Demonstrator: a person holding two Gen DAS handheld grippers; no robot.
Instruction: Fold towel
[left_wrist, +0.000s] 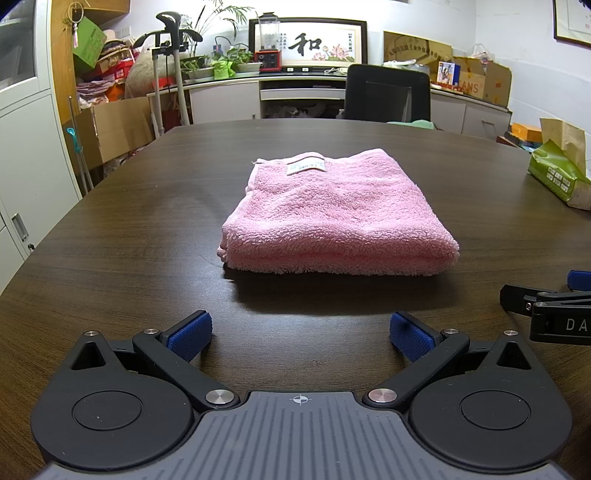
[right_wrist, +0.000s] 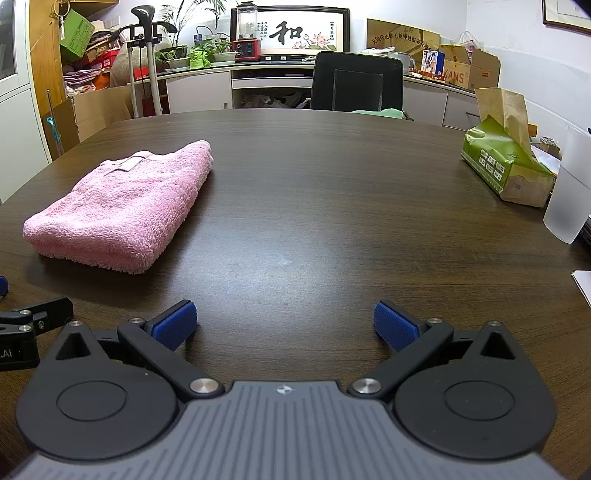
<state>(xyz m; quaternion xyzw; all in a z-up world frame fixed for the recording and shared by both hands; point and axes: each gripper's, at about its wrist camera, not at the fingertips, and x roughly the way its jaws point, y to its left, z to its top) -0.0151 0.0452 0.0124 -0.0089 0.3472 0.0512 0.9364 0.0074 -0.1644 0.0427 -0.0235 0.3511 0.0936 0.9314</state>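
Observation:
A pink towel (left_wrist: 338, 212) lies folded into a thick rectangle on the dark wooden table (left_wrist: 147, 229), its white label on the far edge. My left gripper (left_wrist: 301, 334) hovers just short of the towel's near fold, open, with nothing between its blue pads. In the right wrist view the same towel (right_wrist: 118, 210) sits to the left, and my right gripper (right_wrist: 284, 325) stands open over bare table (right_wrist: 314, 221), apart from the towel. Each gripper shows at the edge of the other's view.
A green tissue box (right_wrist: 506, 170) with brown tissue sticking up and a frosted plastic cup (right_wrist: 569, 192) stand at the table's right side. White paper (right_wrist: 583, 284) lies at the right edge. A black office chair (right_wrist: 356, 81) is behind the far edge.

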